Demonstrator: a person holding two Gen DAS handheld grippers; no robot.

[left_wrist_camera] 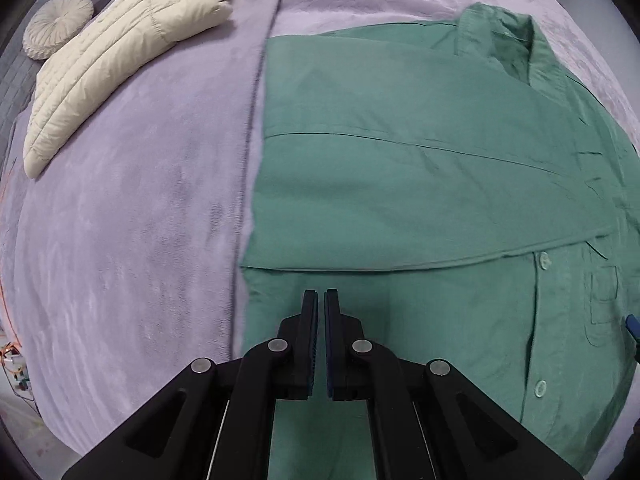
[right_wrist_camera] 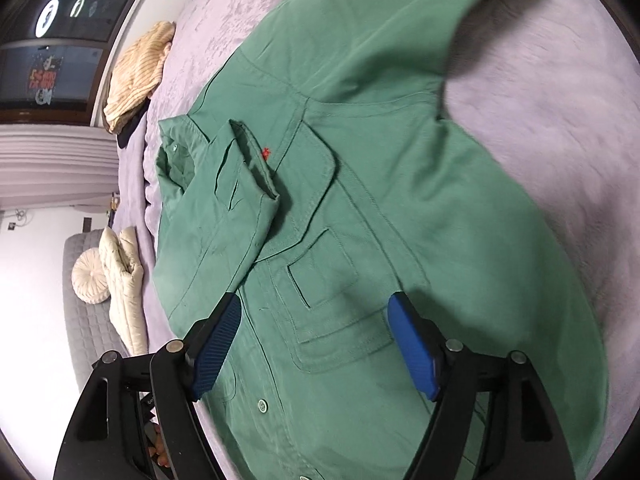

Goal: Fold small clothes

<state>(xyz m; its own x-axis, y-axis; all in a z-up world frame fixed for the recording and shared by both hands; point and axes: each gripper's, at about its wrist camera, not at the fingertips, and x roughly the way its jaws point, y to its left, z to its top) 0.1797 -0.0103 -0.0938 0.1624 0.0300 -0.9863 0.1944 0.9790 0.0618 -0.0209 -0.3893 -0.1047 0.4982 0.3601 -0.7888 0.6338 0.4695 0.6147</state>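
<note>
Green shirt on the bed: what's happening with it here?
A person with two handheld grippers is folding the green shirt on a purple blanket. One sleeve is already folded across the front. The left gripper is shut above the shirt's lower part; the right gripper hangs open over the chest pocket, holding nothing.

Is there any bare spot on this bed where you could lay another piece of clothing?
Yes: bare lilac blanket lies between the cream puffer jacket and the green shirt, and more beyond the shirt's unfolded sleeve. The shirt fills the middle.
</note>
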